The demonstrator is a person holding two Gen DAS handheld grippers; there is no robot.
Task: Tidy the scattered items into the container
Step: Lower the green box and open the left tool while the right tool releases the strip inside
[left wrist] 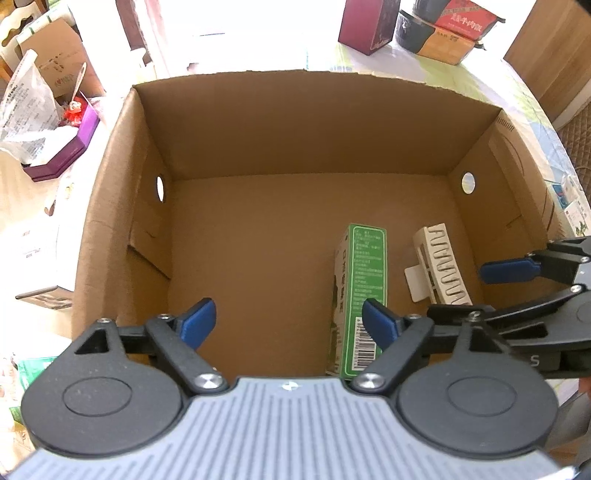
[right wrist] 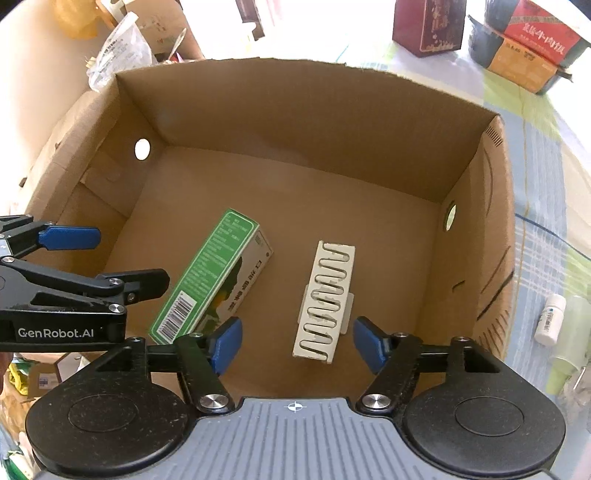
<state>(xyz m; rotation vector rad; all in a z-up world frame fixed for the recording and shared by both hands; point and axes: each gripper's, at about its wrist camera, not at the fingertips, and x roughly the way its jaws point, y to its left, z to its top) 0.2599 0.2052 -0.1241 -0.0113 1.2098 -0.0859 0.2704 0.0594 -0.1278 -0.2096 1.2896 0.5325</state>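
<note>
Two grippers poised over the near rim of an open cardboard box (left wrist: 295, 140), both tilted downward into it and side by side.

Left gripper (left wrist: 282, 325) at 6 o'clock of its own view, blue-padded fingers (left wrist: 197, 323) spread wide, nothing between them. Seen from the right wrist view at 9 o'clock, reaching in sideways over the box's left wall, GenRobot.AI lettering on its black body.

Right gripper (right wrist: 295, 343) likewise at 6 o'clock of its view, fingers (right wrist: 369, 345) parted and empty, hovering above the box floor. Seen from the left wrist view at 3 o'clock, one blue pad pointing in over the right wall.

Inside the box, on the floor: a green carton (right wrist: 210, 273) with a barcode lying flat, at about 7 o'clock of the floor in the right view; just beside it but apart, a white slotted cardboard package (right wrist: 327, 299) with a serpentine cut-out, lying flat toward 5 o'clock, directly ahead of the right gripper's gap.

Outside, on the tabletop (right wrist: 543, 229) covered by a checked cloth: a small white bottle (right wrist: 550, 319) at 3 o'clock beside the box's right wall; a maroon box (right wrist: 428, 24) and a red-and-orange food package (right wrist: 535, 40) at 1 o'clock; a purple box (left wrist: 62, 151) with a crumpled plastic bag at 10 o'clock in the left view.
</note>
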